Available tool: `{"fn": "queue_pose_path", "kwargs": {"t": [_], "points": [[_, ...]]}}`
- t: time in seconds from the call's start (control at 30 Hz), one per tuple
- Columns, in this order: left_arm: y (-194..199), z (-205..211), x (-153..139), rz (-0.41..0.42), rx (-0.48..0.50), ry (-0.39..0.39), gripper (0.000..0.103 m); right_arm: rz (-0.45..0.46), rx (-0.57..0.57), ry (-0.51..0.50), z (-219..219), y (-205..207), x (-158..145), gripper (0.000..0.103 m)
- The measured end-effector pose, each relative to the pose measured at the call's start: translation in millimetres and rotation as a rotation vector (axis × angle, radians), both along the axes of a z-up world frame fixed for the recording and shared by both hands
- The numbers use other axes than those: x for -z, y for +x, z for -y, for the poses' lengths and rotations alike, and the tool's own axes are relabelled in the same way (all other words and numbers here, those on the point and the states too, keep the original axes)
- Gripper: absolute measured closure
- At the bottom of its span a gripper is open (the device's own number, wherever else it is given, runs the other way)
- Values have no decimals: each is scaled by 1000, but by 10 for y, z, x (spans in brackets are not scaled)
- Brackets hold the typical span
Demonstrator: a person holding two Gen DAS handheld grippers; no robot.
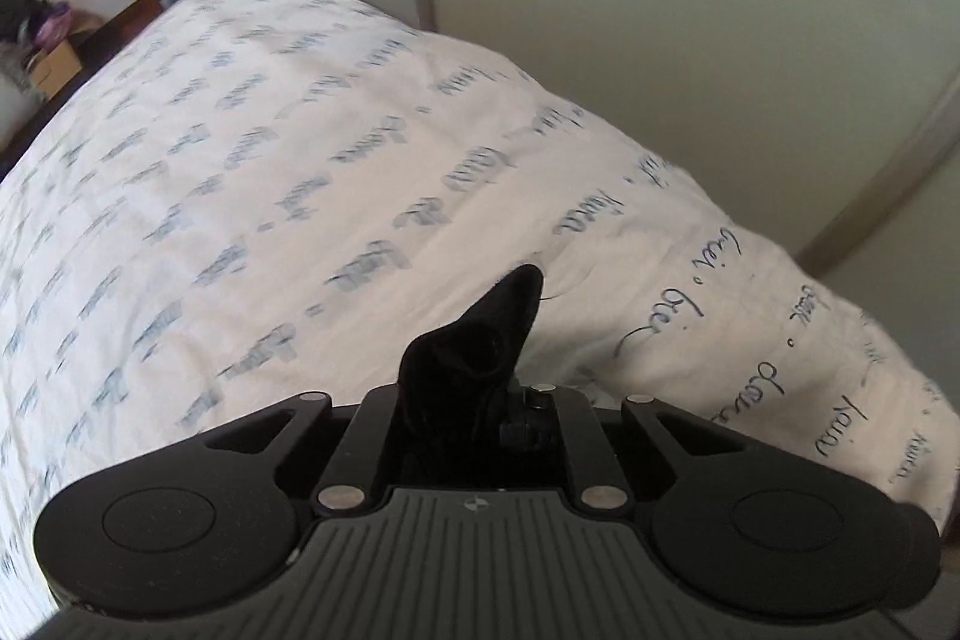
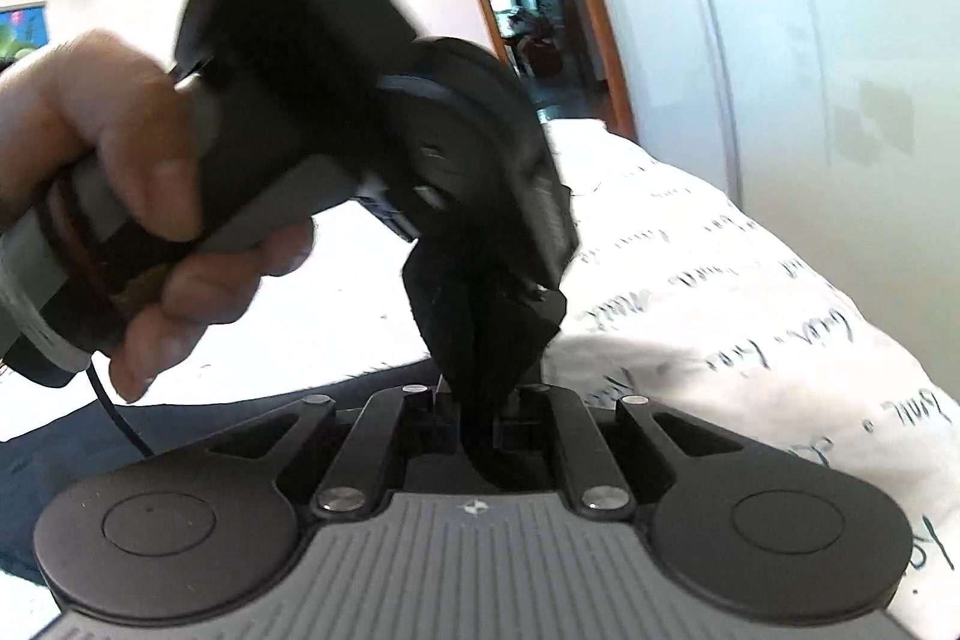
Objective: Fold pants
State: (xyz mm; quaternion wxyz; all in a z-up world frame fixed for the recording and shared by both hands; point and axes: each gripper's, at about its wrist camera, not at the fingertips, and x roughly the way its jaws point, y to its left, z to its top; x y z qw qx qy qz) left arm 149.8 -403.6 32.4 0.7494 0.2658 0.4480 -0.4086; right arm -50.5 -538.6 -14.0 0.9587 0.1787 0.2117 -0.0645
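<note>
The left gripper (image 1: 474, 370) is closed on a bunched fold of the black fabric pants (image 1: 480, 340), the cloth standing up in a peak between its fingers. The right gripper (image 2: 480, 400) is likewise clamped on dark cloth of the same pants, which rise in a taut strip from its fingers to the other device just ahead. So the pants hang in the air between the two grips, above the bed (image 1: 270, 160) with its white sheet printed in blue script, towards the bed's far right edge by the pale wardrobe doors (image 1: 690, 10).

The risk, as I judge it: each grip holds only a small pinch (how many layers is hidden), so a tug apart could slip one layer free and leave the fold lopsided. The two devices are also very close, and a careless swing could knock them together.

Only the right wrist view shows the person's left hand (image 2: 138, 196) wrapped around the grey handle of the left device, and a dark blue patch at the bed's near edge. Only the left view shows the long open spread of sheet where the pants could be laid.
</note>
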Motion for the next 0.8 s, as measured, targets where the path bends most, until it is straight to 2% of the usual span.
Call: {"fn": "queue_pose_path", "kwargs": {"t": [0.07,0.13,0.2,0.27,0.37,0.5,0.6,0.8], "points": [[124,-313,-99,-32,-68,-69,91,11,-38,-22,-107,-1,-82,95],[252,-674,-227,-97,-150,-146,91,26,-82,-16,-244,28,-175,95],[348,-1195,-276,-138,-222,-215,91,35,-156,-17,-460,72,-246,95],[442,-1762,-228,-174,-319,-249,91,25,-240,-14,-743,141,-254,95],[639,-2638,100,-280,-511,-284,90,-22,-382,6,-1194,290,-135,95],[755,-3506,544,-396,-691,-313,89,-107,-522,4,-1736,435,69,95],[780,-3816,596,-423,-718,-380,89,-144,-569,-25,-2104,440,95,95],[869,-4140,411,-370,-703,-458,90,-139,-606,-59,-2413,481,42,95]]}}
